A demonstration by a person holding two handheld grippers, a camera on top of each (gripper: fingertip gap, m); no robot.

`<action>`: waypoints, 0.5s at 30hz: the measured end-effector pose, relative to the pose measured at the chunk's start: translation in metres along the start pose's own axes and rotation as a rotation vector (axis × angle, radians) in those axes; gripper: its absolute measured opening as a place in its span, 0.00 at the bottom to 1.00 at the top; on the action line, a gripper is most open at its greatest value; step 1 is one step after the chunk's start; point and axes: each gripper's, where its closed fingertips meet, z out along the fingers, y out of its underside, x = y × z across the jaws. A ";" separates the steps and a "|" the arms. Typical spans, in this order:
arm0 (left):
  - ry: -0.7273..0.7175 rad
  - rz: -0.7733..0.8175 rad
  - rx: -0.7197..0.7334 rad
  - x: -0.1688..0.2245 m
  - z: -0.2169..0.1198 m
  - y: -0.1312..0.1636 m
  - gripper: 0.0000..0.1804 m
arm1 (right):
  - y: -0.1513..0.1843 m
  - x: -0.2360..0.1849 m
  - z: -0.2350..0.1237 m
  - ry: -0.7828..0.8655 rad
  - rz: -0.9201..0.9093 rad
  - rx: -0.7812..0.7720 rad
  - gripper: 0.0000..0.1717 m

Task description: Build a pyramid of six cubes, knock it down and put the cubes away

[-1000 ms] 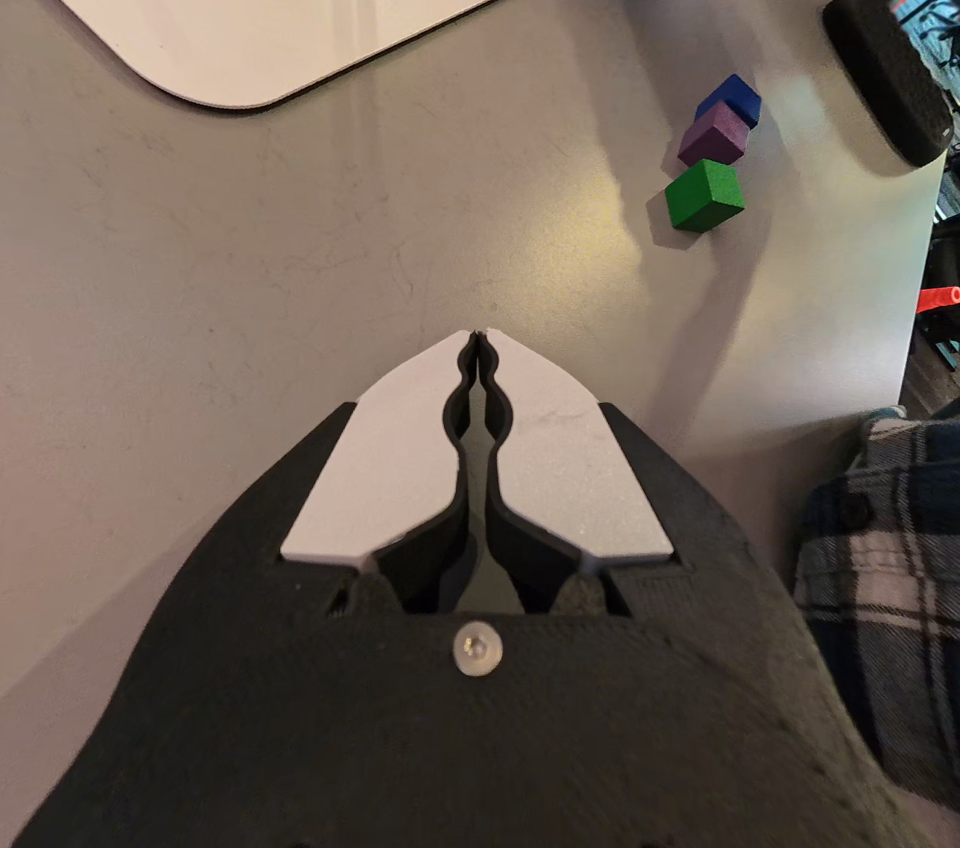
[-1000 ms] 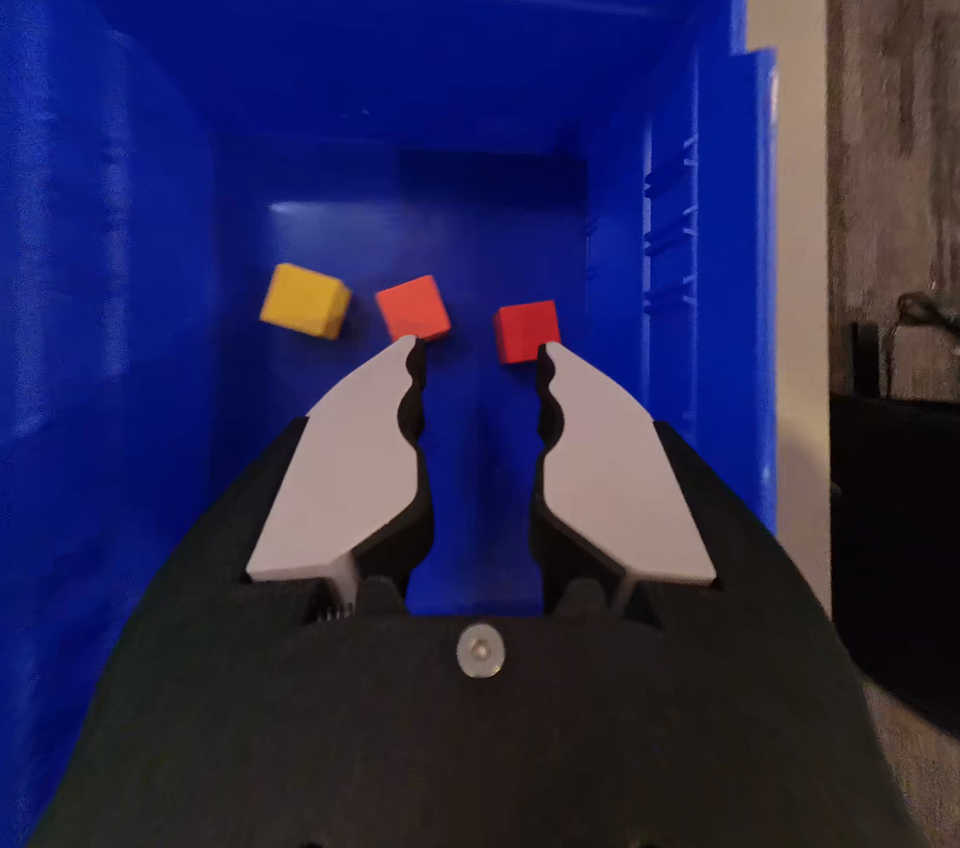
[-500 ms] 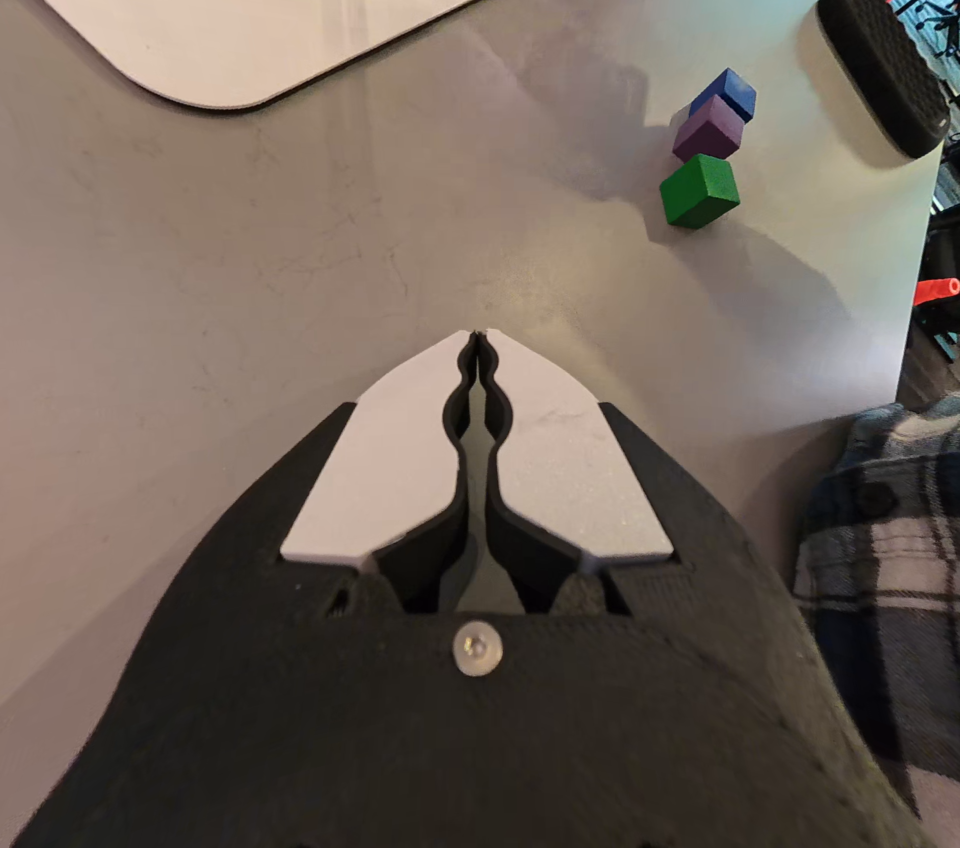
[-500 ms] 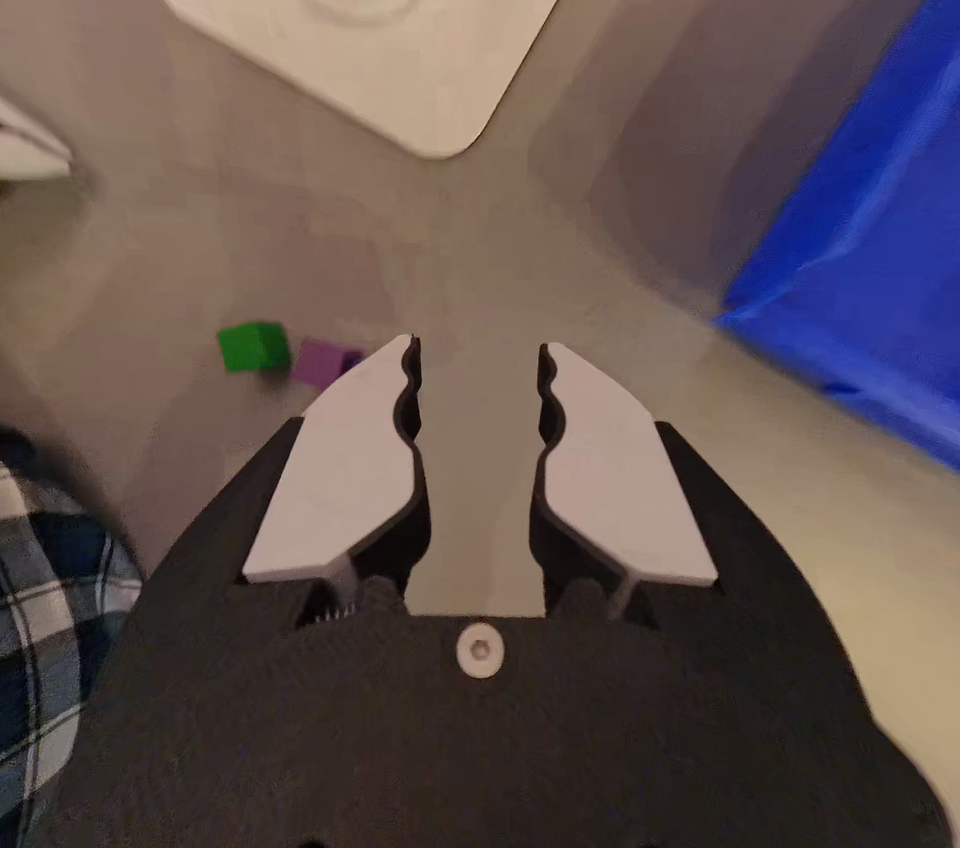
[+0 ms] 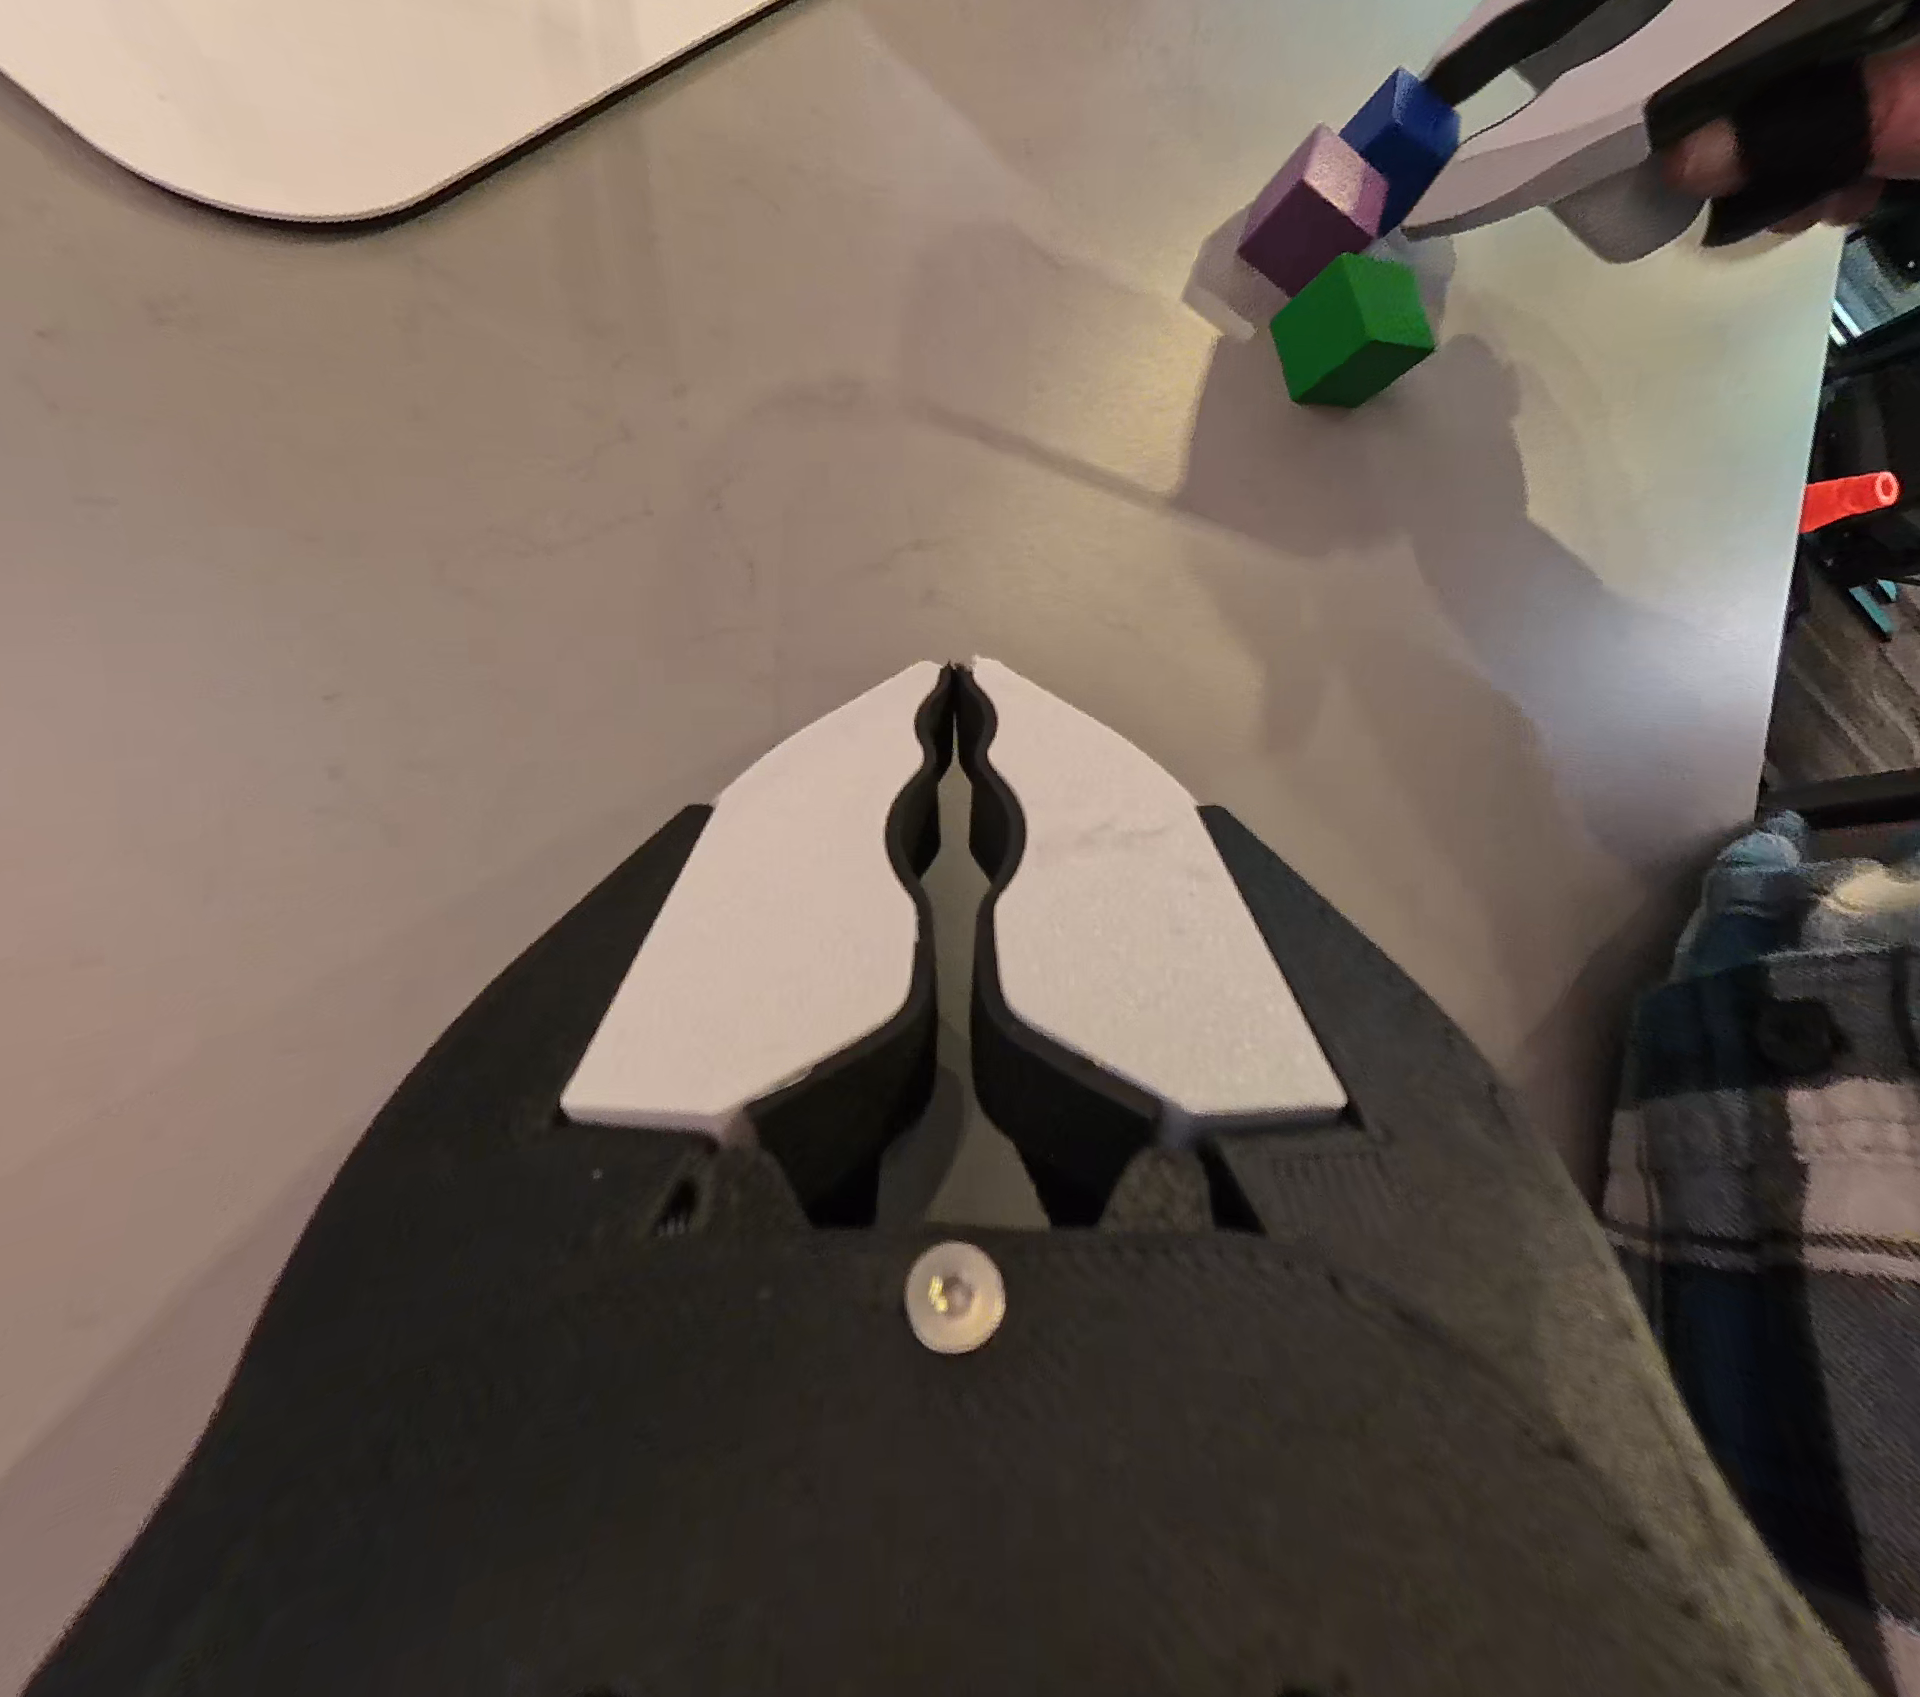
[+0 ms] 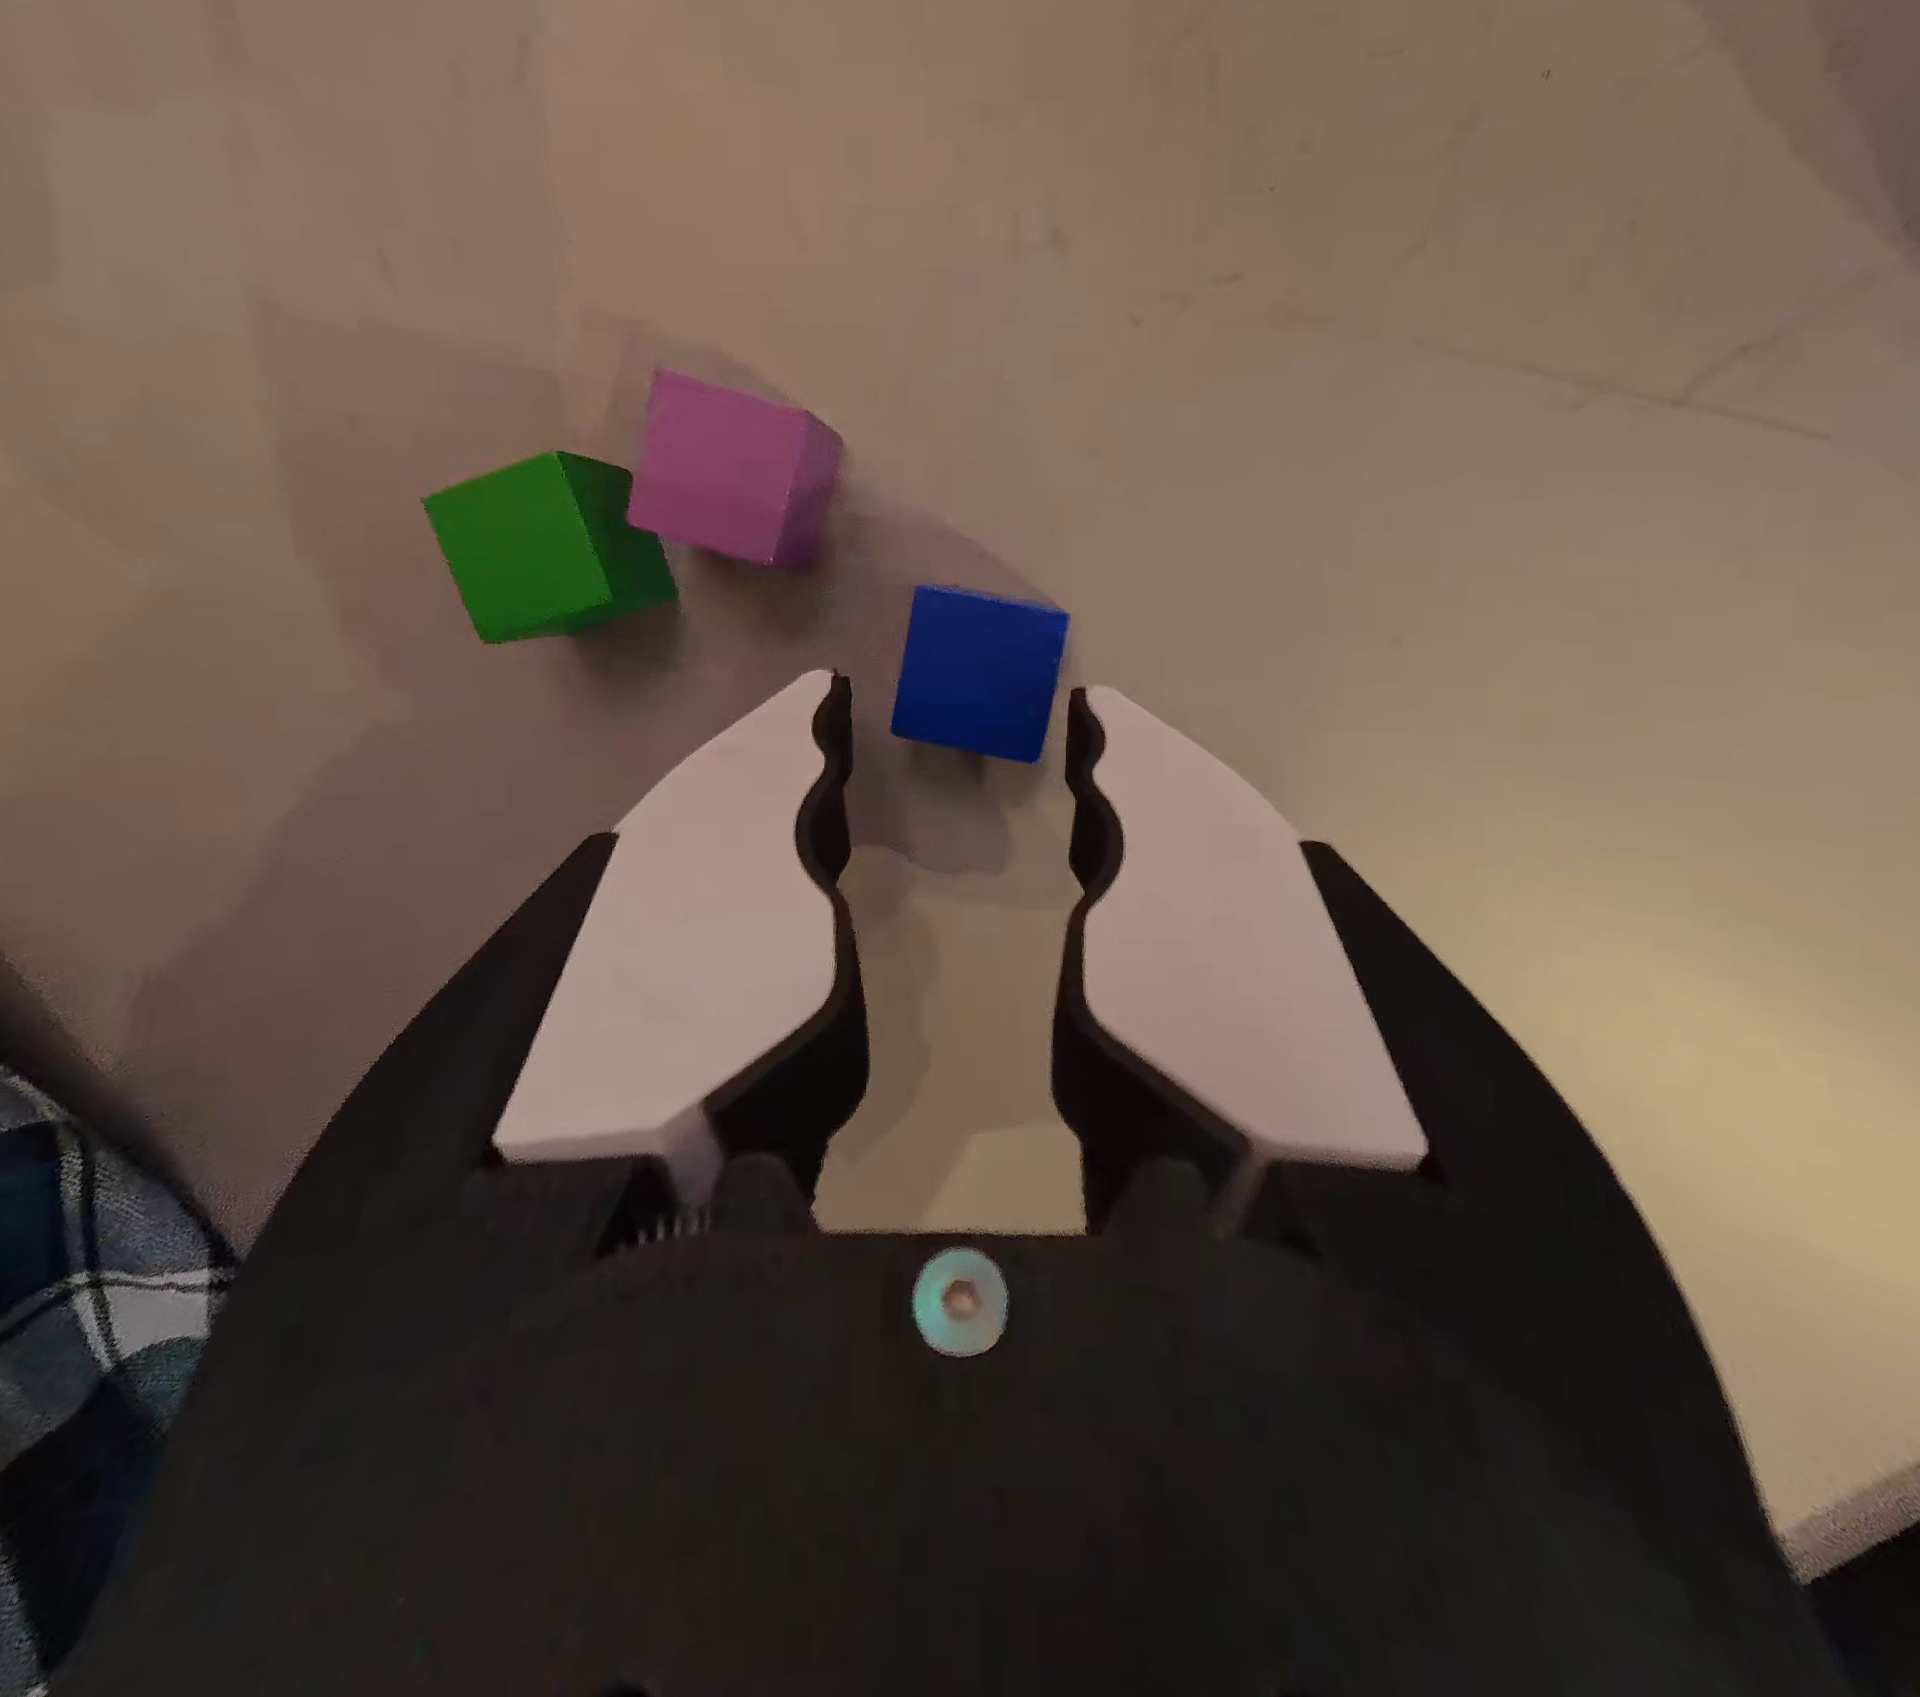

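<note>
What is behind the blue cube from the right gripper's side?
Beyond the blue cube lie the purple cube and, left of it, the green cube, both on the bare table. The right gripper is open around the blue cube, not gripping it.

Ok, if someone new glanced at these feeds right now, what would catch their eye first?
Probably the three bright cubes clustered on the grey table: a green cube touching a purple cube, with a blue cube set apart. Next, the right gripper, open, with its fingertips either side of the blue cube and not pressing on it. The left gripper sits shut over bare table, with a white mat beyond it.
</note>
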 end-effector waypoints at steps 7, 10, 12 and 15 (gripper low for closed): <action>0.013 0.018 -0.005 0.003 0.000 0.001 0.00 | -0.008 0.003 0.001 0.054 -0.016 0.008 0.21; 0.018 0.020 -0.004 0.004 0.000 0.001 0.00 | -0.010 0.006 0.004 0.063 -0.034 -0.004 0.16; 0.021 0.021 -0.004 0.004 0.000 0.001 0.00 | -0.015 0.010 -0.001 0.074 -0.043 0.004 0.16; 0.024 0.024 -0.006 0.005 0.000 0.001 0.00 | -0.044 0.033 -0.032 0.105 -0.015 0.123 0.16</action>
